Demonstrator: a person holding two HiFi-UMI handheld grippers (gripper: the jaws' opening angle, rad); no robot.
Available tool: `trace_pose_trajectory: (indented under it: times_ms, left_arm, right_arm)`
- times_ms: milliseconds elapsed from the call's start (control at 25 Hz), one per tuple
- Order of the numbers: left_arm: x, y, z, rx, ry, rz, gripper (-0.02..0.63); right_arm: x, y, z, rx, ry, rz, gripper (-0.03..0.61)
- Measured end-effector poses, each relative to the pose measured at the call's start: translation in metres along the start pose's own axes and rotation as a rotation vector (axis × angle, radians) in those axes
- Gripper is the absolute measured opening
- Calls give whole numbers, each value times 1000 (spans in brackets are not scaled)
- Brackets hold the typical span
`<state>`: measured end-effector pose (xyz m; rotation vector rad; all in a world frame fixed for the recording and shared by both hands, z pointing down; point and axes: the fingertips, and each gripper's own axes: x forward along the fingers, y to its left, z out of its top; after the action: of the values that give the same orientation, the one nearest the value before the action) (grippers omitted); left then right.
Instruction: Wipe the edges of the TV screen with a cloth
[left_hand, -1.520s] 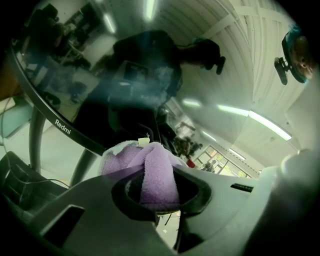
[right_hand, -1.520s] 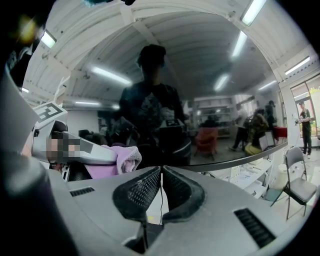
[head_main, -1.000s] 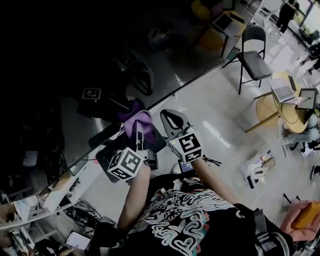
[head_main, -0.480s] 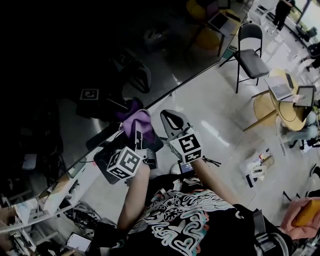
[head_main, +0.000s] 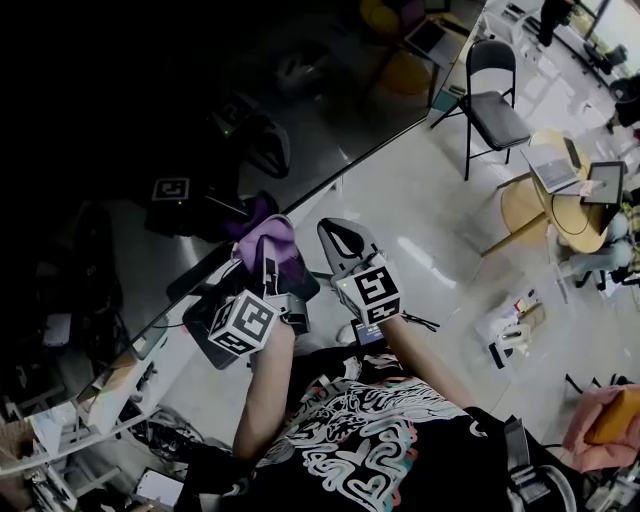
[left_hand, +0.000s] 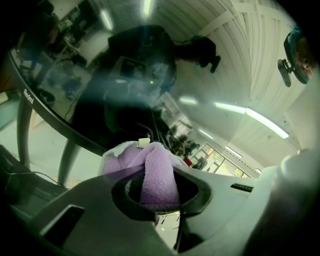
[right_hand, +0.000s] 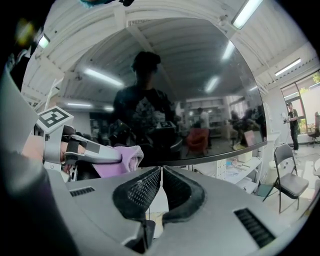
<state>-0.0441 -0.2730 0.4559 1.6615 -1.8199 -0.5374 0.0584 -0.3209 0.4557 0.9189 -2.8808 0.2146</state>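
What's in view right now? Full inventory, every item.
TV screen: one, glossy black, upper left of the head view.
cloth: one, purple, by the TV screen's lower edge.
folding chair: one, black, on the floor, upper right.
round table: one, yellow, far right.
laptops: two, grey, open on the round table.
shirt: one, black with pale print, bottom centre.
left tool: one, grey, shut on the cloth.
right tool: one, grey, shut and empty, beside the left tool.
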Motion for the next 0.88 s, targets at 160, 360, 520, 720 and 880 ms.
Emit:
trace_pose_trajectory:
  times_ms: [160,360,520,720,880]
  left_arm:
    - [1,1,3,-6,1,-10,67]
    - [7,-3,-2,-4,12,-23,67]
    - [17,-11,-10,-25,31,-44,67]
    - [30,-23,-18,-47,55,-77,67]
    - [36,-33,-21,-72,50,-92,66]
  right_arm:
    - [-6,-5,1,-3,-1,-31,35]
    - [-13,-17,3,-9,-9,-70,35]
    - [-18,-29,7,-9,-13,-94,35]
    - [-20,-48,7,-14,-11,-136,35]
    - [-19,-56,14,-3,-21,-156,35]
